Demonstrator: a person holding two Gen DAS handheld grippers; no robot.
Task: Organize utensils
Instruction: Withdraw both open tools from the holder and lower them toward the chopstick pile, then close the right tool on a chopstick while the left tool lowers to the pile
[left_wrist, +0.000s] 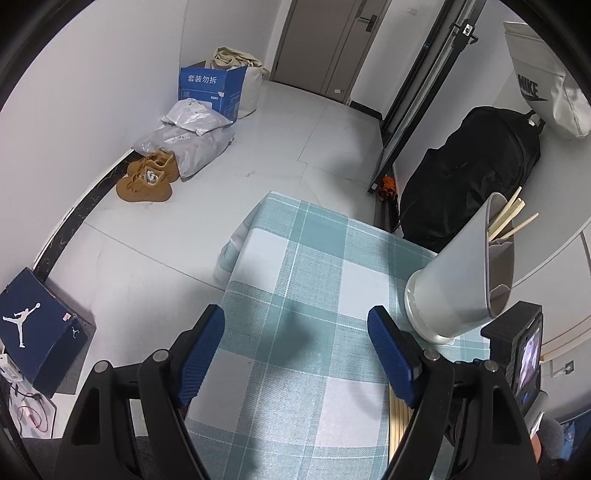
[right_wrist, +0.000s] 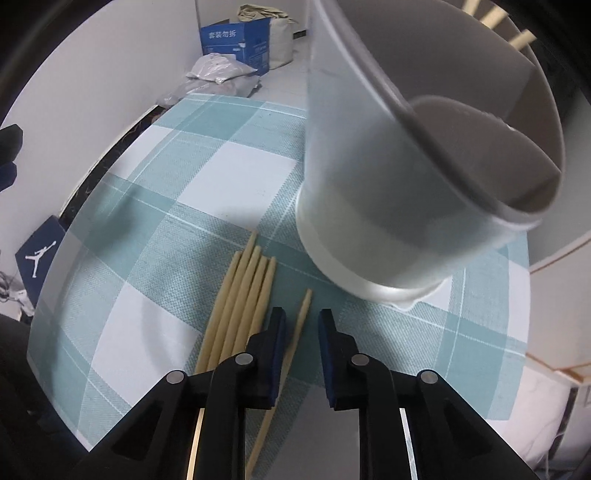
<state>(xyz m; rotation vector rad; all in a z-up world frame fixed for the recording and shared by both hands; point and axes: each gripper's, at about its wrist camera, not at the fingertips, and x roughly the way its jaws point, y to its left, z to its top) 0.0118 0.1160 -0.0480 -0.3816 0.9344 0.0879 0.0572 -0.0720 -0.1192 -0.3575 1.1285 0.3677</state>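
**op:** Running the rig remotely, sorting utensils. My right gripper (right_wrist: 302, 334) points steeply down at the teal-and-white checked tablecloth (right_wrist: 207, 173), and one pale wooden chopstick (right_wrist: 295, 339) lies between its blue pads (right_wrist: 277, 354). The jaws are narrow but I can still see daylight on the right side of the stick, so I wouldn't call it clamped. Five more chopsticks (right_wrist: 240, 306) lie bundled just left of it. The tall grey plastic utensil holder (right_wrist: 388, 206) stands just beyond, with a few sticks (right_wrist: 517, 38) already poking out of it.

**reply:** And your other hand?

**op:** The left gripper (left_wrist: 295, 332) hovers over bare cloth, jaws wide apart, holding nothing. The holder (left_wrist: 461, 280) is to its right.

**reply:** What worries you?

**op:** Mostly the pinch. The stick is thin, round and tapered, so if the pads meet it off-centre it could roll out sideways or pivot when lifted. The left pad is also close to the bundle, so I might nudge those. And the holder is tall and so near that a careless swing upward could clip its rim and tip it over.
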